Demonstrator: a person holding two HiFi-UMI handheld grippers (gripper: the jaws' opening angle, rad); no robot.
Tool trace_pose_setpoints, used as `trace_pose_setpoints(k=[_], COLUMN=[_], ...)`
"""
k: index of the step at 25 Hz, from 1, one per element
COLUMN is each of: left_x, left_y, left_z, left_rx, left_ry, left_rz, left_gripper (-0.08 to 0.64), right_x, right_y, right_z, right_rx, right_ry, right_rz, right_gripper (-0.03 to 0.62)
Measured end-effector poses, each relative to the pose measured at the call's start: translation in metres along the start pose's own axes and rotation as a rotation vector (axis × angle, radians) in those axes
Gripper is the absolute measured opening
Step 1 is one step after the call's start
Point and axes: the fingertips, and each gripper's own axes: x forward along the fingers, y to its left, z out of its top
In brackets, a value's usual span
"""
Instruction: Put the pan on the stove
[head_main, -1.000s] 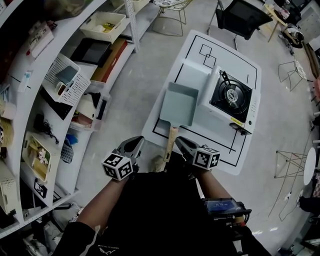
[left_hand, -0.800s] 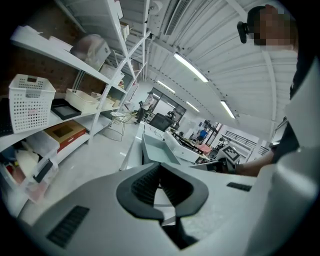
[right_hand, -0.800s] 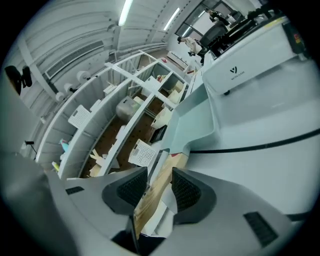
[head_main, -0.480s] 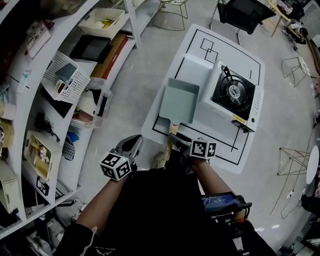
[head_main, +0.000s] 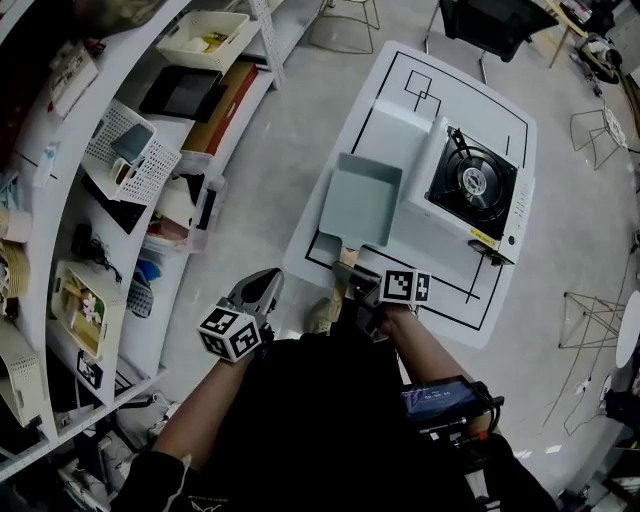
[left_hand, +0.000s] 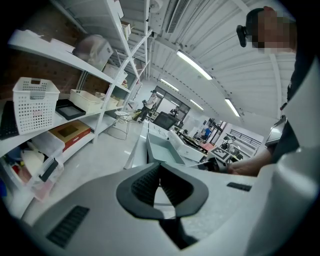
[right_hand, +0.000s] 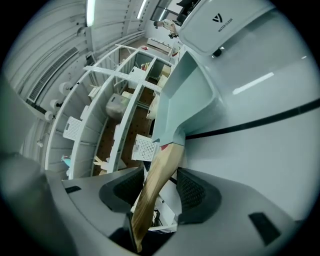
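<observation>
Beside the storage shelving (head_main: 92, 262) at far left, the left tongs (head_main: 262, 287) hang off the edge of the bench (head_main: 440, 292), tips pressed together with nothing between them, taking no part in the work.

At centre, the pale blue rectangular pan (head_main: 360, 200) sits flat on the white bench, just beside the portable gas stove (head_main: 478, 186) and not yet on it.

The news is at the pan's wooden handle (right_hand: 159, 172), which points back toward the person. A second ago the right tongs (head_main: 352, 276) stood to the right of that handle; they have since slid across and now straddle it.

In the right gripper view the handle runs between the two ribbed pads (right_hand: 194, 191), close against the left one, with a sliver of daylight before the right. The jaws stand apart, so this is a reach completed rather than a grip taken.

The pan itself has not shifted. By this reading the task is barely begun: the squeeze, the lift and the short carry rightward to the burner all lie ahead.
</observation>
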Motion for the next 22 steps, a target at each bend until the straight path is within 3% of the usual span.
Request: trace_pose_setpoints(k=[5,9,22], left_x=[0.002,0.001,0.004], left_y=[0.003,0.000,-0.006], left_z=[-0.001,0.003,-0.005], left_rx=[-0.012,-0.012,0.000], left_ry=[0.000,-0.013,0.023], left_rz=[0.001,-0.015,-0.036], left_gripper=[0.009,0.009,0.009], right_x=[0.008,0.011,-0.001], right_y=[0.001,0.002,0.009], right_z=[-0.006,-0.005,0.004], right_rx=[0.076,0.135,0.197], right_ry=[0.034,-0.001,-0.092], right_rz=[0.016,0.037,0.109], right_gripper=[0.216,0.167,0.129])
